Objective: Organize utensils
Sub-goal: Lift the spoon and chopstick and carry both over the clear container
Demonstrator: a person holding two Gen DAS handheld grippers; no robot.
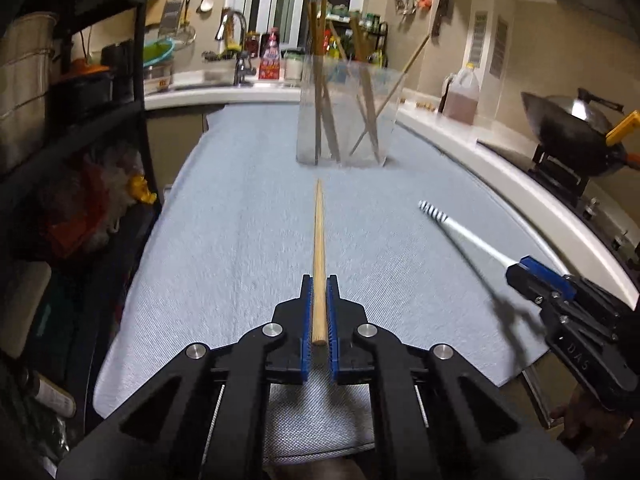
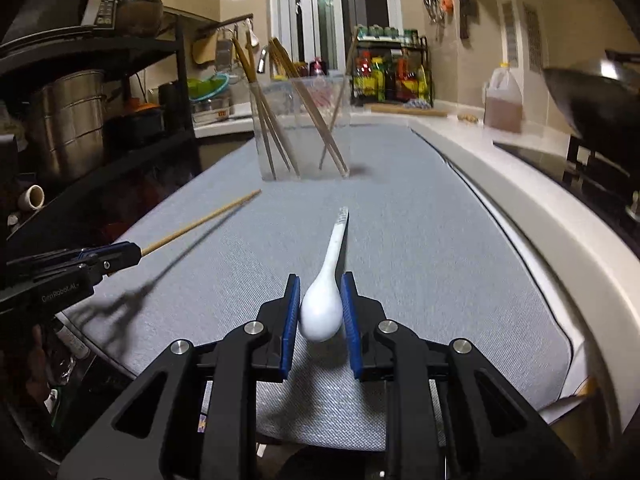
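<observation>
- While both of my claws are loaded, here is what I hold: my left claw (image 1: 319, 312) is clamped on a pale wooden chopstick (image 1: 319, 256), gripped at its blunt end, the rest running straight ahead over the light blue cloth-covered surface (image 1: 240, 248).
- My right claw (image 2: 320, 312) is clamped on a white ceramic soup spoon (image 2: 326, 296), pads pressing the sides of the bowl, the handle pointing forward toward the holder.
- Clear square plastic utensil holder (image 2: 304, 128): stands upright at the far end of the cloth, well ahead of both claws, already holding several brown chopsticks (image 2: 276, 120) leaning in different directions.
- Stage, as I judge it: both pieces picked up, neither delivered yet.
- Risk, chopstick: held at one end only, so the long free length may swing or pivot between the pads; the tip could catch the holder's rim.
- Risk, spoon: the bowl is smooth and rounded, so it may squirt out of the pads if tilted or jolted, and ceramic could chip on landing.
- Risk, holder: light and tall; a nudge from either piece or from the leaning chopsticks could tip it.
- Risk, claws: both heading for one opening could collide.
</observation>
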